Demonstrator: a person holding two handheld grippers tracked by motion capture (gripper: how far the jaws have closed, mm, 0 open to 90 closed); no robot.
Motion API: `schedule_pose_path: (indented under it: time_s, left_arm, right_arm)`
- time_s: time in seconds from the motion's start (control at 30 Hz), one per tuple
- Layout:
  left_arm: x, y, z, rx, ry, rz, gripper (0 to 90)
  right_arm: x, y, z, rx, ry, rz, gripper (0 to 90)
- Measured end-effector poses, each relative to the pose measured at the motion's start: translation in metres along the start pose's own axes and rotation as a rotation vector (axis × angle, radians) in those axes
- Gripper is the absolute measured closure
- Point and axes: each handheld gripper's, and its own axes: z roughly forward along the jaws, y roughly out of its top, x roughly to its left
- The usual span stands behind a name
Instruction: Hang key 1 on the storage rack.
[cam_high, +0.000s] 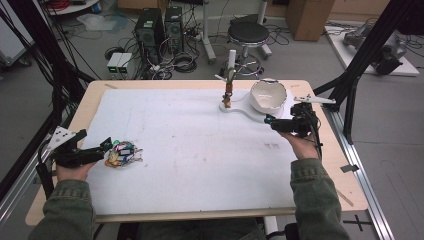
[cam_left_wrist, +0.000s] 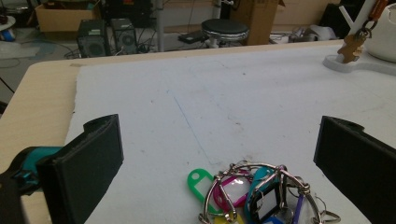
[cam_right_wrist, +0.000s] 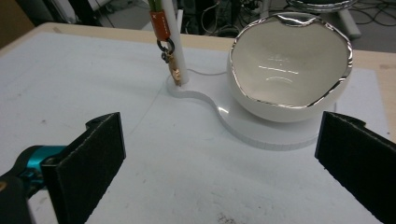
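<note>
A bunch of coloured key tags on metal rings (cam_high: 122, 153) lies on the white mat at the left. My left gripper (cam_high: 106, 145) is just left of it, open; in the left gripper view the bunch (cam_left_wrist: 252, 196) sits low between the wide-apart jaws of that gripper (cam_left_wrist: 219, 163). At the back right a white bowl (cam_high: 268, 96) stands tilted on a white stand (cam_high: 239, 108), whose thin post holds an orange tag and a key (cam_high: 228, 95). My right gripper (cam_high: 270, 120) is open just in front of the stand, facing the bowl (cam_right_wrist: 289, 60) and the hanging key (cam_right_wrist: 169, 58).
The white mat (cam_high: 190, 150) covers most of the wooden table (cam_high: 340, 165). Black frame posts (cam_high: 367, 47) rise at both sides. On the floor behind the table are a stool (cam_high: 248, 34), computer towers (cam_high: 150, 27), cables and a cardboard box (cam_high: 310, 17).
</note>
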Motion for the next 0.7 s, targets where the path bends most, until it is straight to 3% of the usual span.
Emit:
schedule_pose_path:
  time_s: [0.7]
  left_arm:
    - [0.000, 0.000, -0.001, 0.003, 0.002, 0.001, 1.7]
  right_arm:
    - [0.000, -0.028, -0.004, -0.053, -0.029, -0.007, 0.6]
